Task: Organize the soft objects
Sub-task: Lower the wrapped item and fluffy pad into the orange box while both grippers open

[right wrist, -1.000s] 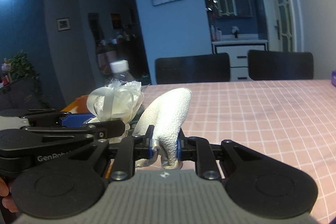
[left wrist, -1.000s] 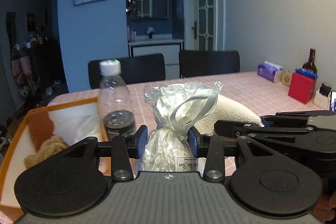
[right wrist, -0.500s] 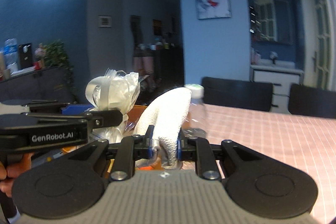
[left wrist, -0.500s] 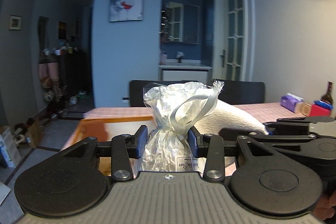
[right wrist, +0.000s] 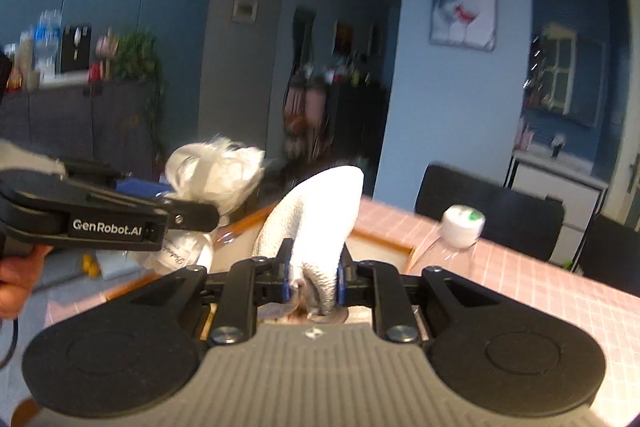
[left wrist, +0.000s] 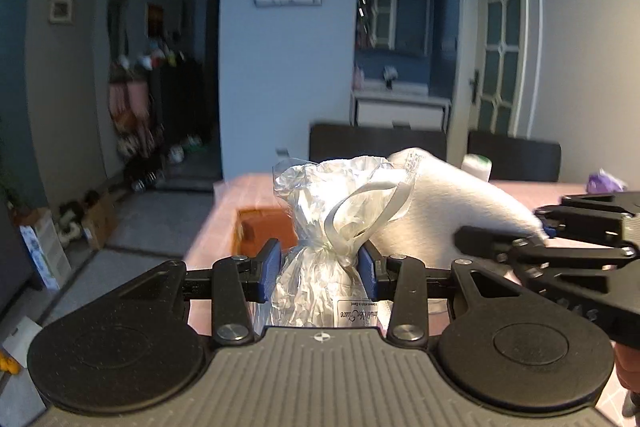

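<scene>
My left gripper (left wrist: 319,267) is shut on a crinkled clear plastic bag (left wrist: 320,223) tied with a white ribbon, held above the table. My right gripper (right wrist: 312,281) is shut on a folded white towel (right wrist: 316,219), held upright. The towel also shows in the left wrist view (left wrist: 452,203), just right of the bag. The bag shows in the right wrist view (right wrist: 216,175), to the left. An orange-rimmed box (left wrist: 260,227) lies below and beyond the bag; its rim also shows in the right wrist view (right wrist: 384,243).
A clear bottle with a white cap (right wrist: 460,223) stands on the pink checked table (right wrist: 540,291) right of the box. Black chairs (left wrist: 376,143) stand at the far side. The table's left edge drops to the floor (left wrist: 132,227).
Both grippers have swung left with their loads still held. The view now looks over the table's left edge, and the bottle has shifted to the right.
</scene>
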{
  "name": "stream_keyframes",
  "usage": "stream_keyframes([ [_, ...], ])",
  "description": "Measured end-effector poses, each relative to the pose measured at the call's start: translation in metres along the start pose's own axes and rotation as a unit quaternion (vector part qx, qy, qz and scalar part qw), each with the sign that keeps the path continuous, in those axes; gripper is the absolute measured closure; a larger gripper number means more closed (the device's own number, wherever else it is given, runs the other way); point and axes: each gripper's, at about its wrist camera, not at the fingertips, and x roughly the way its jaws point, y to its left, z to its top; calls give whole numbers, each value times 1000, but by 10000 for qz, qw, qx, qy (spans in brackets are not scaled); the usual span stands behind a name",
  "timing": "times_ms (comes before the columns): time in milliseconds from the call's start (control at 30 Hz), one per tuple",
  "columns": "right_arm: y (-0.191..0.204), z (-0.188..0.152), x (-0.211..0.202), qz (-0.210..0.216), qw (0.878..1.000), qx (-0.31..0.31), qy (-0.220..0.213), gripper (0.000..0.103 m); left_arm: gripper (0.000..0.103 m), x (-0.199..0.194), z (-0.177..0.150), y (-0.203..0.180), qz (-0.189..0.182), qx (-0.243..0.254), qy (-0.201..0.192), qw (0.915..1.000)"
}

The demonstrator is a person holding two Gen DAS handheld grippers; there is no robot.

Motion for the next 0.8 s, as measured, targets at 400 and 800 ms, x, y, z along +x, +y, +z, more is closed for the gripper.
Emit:
stream_keyframes([
  [400, -7, -24, 85, 638, 9796, 121, 1901, 84, 57, 56, -33, 15, -458, 402, 1921, 9795],
  [800, 2, -22, 122, 963, 9528, -579, 2821, 84, 56, 69, -38, -3, -215, 1270, 2624, 9563],
])
